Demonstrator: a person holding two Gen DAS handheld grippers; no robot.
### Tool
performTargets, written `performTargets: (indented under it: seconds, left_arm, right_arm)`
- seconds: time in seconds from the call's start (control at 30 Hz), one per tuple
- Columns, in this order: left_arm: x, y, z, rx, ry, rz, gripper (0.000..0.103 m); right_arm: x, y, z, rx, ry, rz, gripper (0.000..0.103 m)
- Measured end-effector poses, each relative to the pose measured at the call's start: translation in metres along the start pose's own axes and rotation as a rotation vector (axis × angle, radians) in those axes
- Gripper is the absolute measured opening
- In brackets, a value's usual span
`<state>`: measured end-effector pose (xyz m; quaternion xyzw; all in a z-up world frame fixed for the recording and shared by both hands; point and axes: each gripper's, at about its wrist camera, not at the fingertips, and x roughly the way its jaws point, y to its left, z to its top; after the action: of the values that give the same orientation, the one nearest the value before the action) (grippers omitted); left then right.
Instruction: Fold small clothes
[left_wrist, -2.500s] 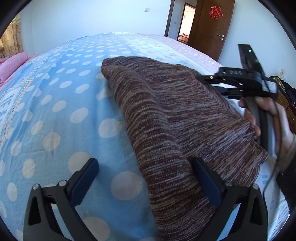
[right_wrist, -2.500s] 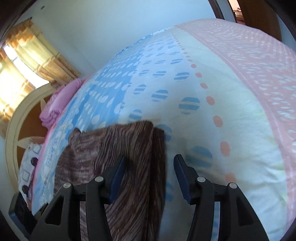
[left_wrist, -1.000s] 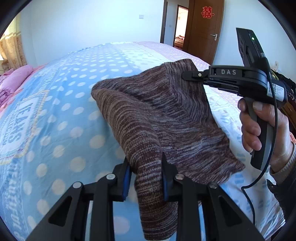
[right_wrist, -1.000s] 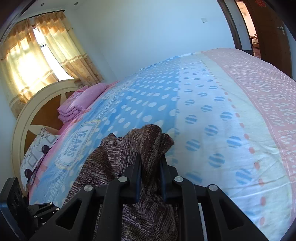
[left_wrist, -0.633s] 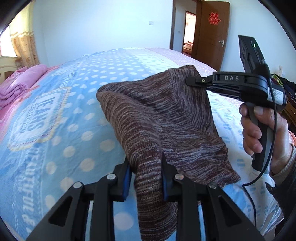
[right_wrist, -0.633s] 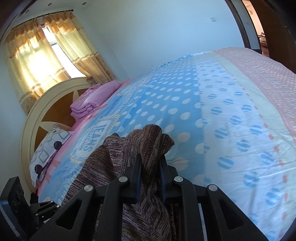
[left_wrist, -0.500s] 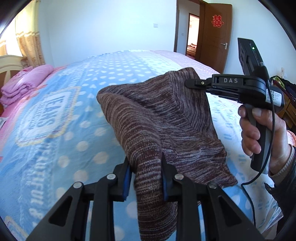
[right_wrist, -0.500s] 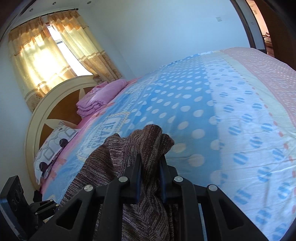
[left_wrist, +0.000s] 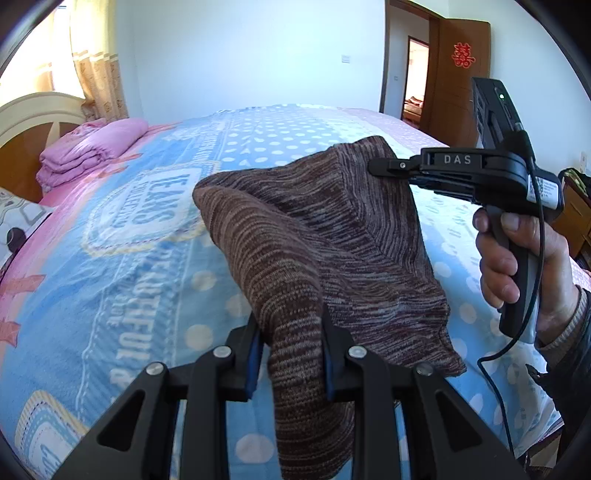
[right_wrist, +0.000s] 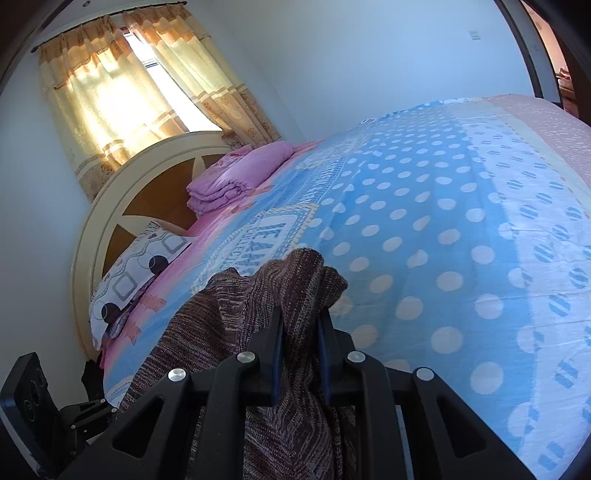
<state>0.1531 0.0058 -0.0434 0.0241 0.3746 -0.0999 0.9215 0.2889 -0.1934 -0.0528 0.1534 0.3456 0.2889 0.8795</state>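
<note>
A brown striped knit garment (left_wrist: 332, 236) hangs in the air above the bed, held between both grippers. My left gripper (left_wrist: 291, 332) is shut on its near corner. My right gripper (right_wrist: 299, 325) is shut on its other corner (right_wrist: 295, 280); in the left wrist view the right gripper (left_wrist: 376, 166) pinches the cloth's top right edge. The cloth sags between the two grips and its loose end droops below the left jaws.
The bed (left_wrist: 122, 280) has a blue polka-dot cover with a pink side strip (right_wrist: 554, 122). A folded pink blanket (right_wrist: 236, 177) and a patterned pillow (right_wrist: 140, 266) lie by the round headboard (right_wrist: 110, 206). A brown door (left_wrist: 458, 85) stands open at right.
Both grippers closed on the garment and lifted it off the bed. Since then both have swung toward the headboard side, carrying the cloth along.
</note>
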Motion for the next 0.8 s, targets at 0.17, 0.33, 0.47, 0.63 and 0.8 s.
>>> performTargets:
  seconds: [0.17,0.33,0.47,0.63,0.8]
  left_arm:
    - [-0.009,0.010,-0.006,-0.020,-0.005,0.015,0.028]
    - [-0.013,0.018,-0.012,-0.031,-0.004,0.033,0.028]
    - [-0.018,0.024,-0.018,-0.045,0.000,0.045,0.028]
    - [-0.021,0.038,-0.023,-0.063,0.001,0.060,0.028]
    - [-0.026,0.050,-0.028,-0.078,-0.004,0.073,0.028]
  right_arm:
    - [0.011,0.014,0.000,-0.018,0.014,0.017,0.016]
    - [0.022,0.027,-0.002,-0.031,0.032,0.031,0.016]
    - [0.032,0.039,-0.004,-0.042,0.046,0.044,0.016]
    - [0.045,0.053,-0.007,-0.058,0.067,0.058,0.016]
    - [0.058,0.067,-0.008,-0.077,0.090,0.070,0.016]
